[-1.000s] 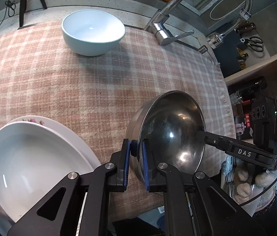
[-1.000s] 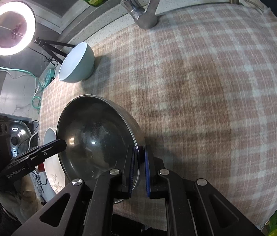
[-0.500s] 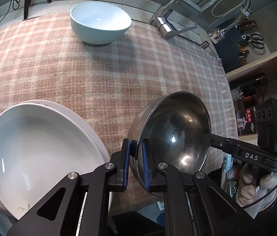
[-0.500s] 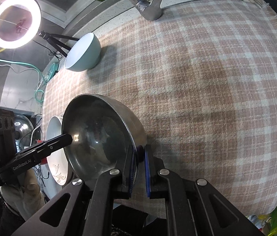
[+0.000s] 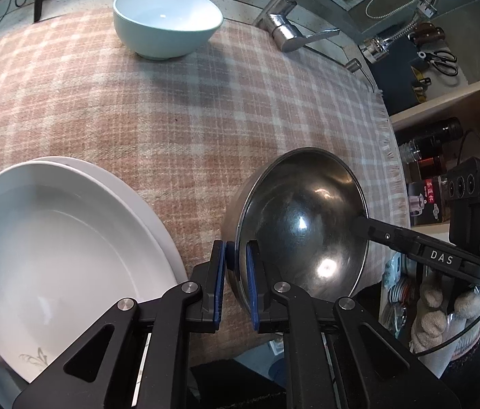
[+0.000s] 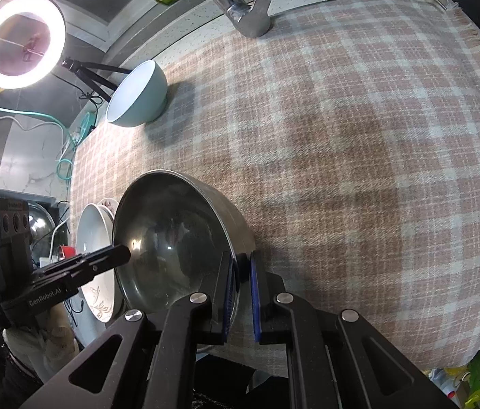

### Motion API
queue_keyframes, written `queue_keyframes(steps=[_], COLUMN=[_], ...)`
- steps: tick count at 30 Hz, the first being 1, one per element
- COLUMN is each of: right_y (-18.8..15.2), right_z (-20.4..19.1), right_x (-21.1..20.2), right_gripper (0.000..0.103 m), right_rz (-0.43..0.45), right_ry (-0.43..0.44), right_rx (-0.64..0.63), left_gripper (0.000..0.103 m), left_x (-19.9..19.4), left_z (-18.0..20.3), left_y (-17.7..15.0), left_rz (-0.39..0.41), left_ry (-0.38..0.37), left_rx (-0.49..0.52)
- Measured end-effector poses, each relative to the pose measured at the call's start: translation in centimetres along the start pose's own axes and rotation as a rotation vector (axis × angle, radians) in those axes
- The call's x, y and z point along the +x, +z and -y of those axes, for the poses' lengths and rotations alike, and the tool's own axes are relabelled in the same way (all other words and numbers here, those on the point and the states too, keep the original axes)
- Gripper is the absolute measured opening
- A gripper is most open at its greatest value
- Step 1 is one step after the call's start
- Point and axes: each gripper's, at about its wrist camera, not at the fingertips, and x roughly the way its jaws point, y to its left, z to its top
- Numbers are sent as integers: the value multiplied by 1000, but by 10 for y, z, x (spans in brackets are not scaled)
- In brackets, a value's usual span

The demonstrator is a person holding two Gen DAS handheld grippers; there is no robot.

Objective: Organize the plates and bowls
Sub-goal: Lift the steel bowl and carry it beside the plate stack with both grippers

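Note:
A steel bowl [image 5: 303, 225] hangs over the checked cloth, held at two sides of its rim. My left gripper [image 5: 236, 269] is shut on its near rim, one blue pad inside and one outside. My right gripper [image 6: 241, 284] is shut on the opposite rim, and its finger shows in the left wrist view as a black bar [image 5: 407, 242]. The steel bowl [image 6: 175, 242] fills the lower left of the right wrist view. Two stacked white plates [image 5: 52, 248] lie just left of it, the plates [image 6: 95, 255] partly hidden behind it. A light blue bowl [image 5: 166, 22] stands upright at the far side, the same bowl [image 6: 137, 97] near a tripod.
A chrome tap [image 5: 291, 30] rises at the cloth's far edge. A lit ring light [image 6: 18, 41] on a tripod stands beyond the blue bowl. The cloth's fringed edge [image 5: 393, 170] drops off on the right, with shelves [image 5: 451, 129] beyond. A gloved hand [image 5: 441, 300] holds the right gripper.
In the left wrist view the white plates and the blue bowl have slid rightward and the plates fill more of the frame. The steel bowl stays pinched between both grippers.

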Motion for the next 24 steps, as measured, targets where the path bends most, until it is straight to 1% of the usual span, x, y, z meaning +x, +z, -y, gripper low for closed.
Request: queue_keyframes(steps=[8, 12, 16, 19, 22, 24], right_y=[3, 5, 5, 4, 5, 6], right_z=[2, 1, -2, -3, -1, 1], right_x=[3, 3, 3, 1, -3, -8], right_gripper=[9, 12, 12, 22, 23, 23], right_rz=[8, 8, 13, 23, 48, 63], right_ry=[12, 23, 7, -3, -22, -22], right_rx=[8, -1, -21, -23, -25, -13], left_gripper=[10, 10, 12, 12, 12, 12], left_x=[1, 1, 0, -1, -6, -8], left_z=[-3, -3, -5, -6, -5, -7], left_y=[0, 0, 0, -1, -1, -1], left_rz=[1, 4, 5, 17, 44, 52], left_ry=[-5, -12, -20, -14, 3, -1], left_rx=[-13, -16, -16, -22, -7, -11])
